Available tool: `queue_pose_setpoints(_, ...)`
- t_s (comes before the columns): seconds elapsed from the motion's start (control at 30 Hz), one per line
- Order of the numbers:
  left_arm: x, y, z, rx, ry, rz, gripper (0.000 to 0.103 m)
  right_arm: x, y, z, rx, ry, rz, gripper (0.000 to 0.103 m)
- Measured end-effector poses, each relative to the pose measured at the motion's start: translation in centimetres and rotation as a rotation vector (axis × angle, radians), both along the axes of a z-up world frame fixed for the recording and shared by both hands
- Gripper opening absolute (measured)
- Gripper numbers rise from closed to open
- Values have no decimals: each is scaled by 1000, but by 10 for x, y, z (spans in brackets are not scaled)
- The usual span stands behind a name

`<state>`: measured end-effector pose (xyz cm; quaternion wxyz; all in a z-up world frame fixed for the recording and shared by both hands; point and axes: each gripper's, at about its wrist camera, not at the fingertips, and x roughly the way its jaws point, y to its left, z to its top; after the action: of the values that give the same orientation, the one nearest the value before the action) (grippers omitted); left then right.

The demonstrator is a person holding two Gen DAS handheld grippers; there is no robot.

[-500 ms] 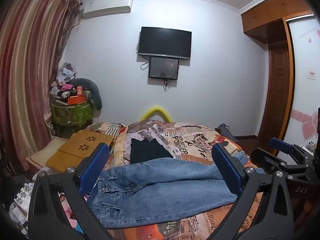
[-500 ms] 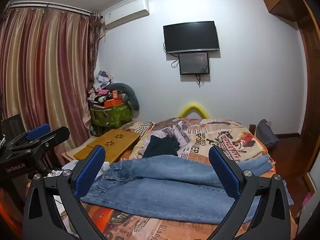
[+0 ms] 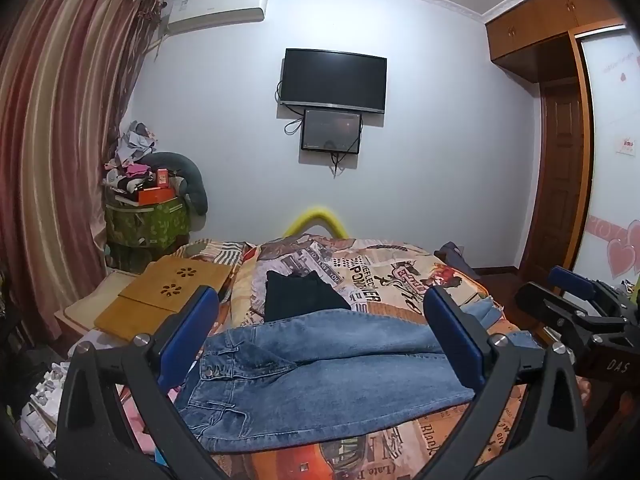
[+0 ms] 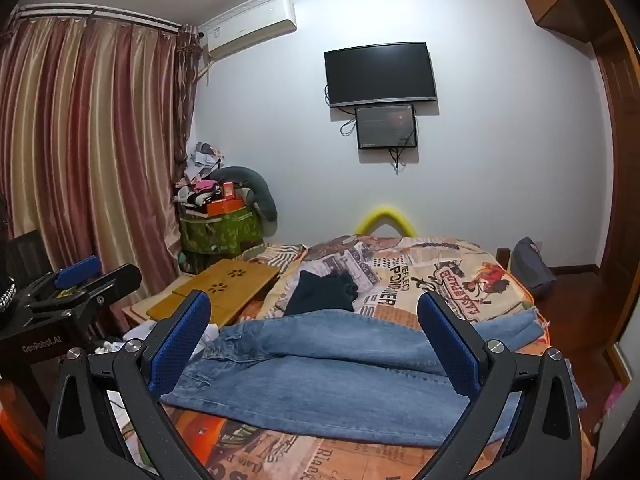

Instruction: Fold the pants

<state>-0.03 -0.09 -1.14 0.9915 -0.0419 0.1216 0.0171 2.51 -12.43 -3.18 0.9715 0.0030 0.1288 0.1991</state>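
Note:
Blue jeans lie flat across the near end of the bed, waistband to the left, legs running right; they also show in the right wrist view. My left gripper is open and empty, held above and in front of the jeans. My right gripper is open and empty, likewise above the jeans. The right gripper shows at the right edge of the left wrist view. The left gripper shows at the left of the right wrist view.
A folded black garment lies on the printed bedspread behind the jeans. A wooden lap tray sits at the bed's left. A cluttered green box, curtains and a wardrobe surround the bed.
Both views have shifted only slightly; the jeans lie as before and both grippers stay open.

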Motion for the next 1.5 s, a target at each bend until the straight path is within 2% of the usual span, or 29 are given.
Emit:
queue_pose_setpoints(0.5,8,4,2,-5,8,-7,103,0,3,0,-22,-4,-7,103)
queue_pose_setpoints(1.5,-2,-1,7,1,-11,-11,103,-2,-4,7,-23,-10,-43,103)
